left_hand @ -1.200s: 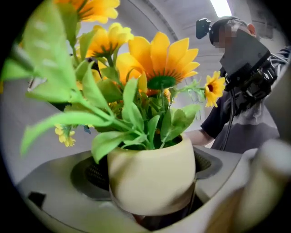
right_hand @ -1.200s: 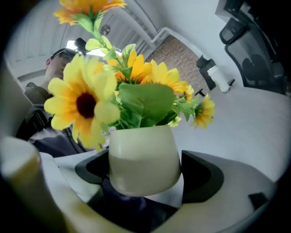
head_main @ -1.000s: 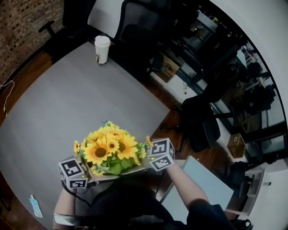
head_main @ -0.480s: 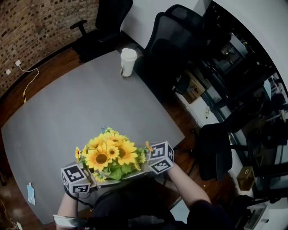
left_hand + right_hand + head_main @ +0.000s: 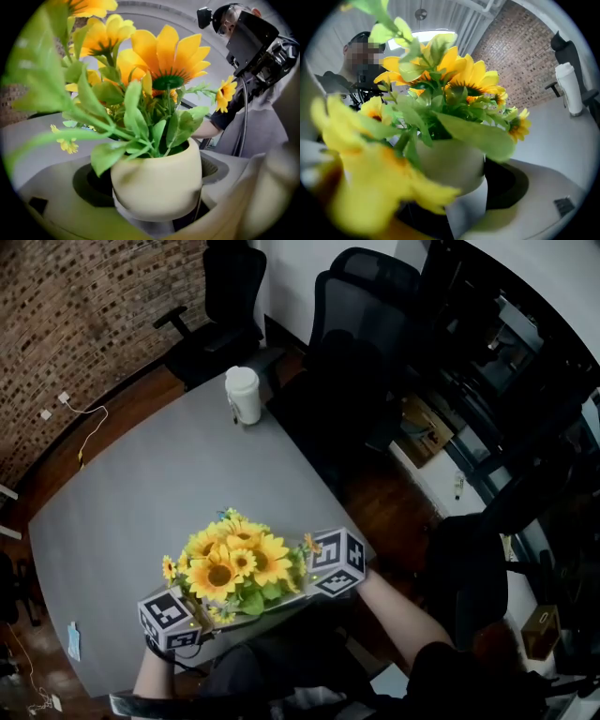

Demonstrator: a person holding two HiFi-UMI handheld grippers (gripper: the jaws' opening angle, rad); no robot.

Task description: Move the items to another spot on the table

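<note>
Cream pot between facing jaws, upright, over table near edge. Clasped wide by left gripper and right gripper, with the latter's jaws just closing onto it. Bare top ahead.

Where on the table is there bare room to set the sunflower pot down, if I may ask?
The wide grey middle of the table, between the white cup at the far corner and the sunflower pot at the near edge, is bare. Crowded only around those two.
</note>
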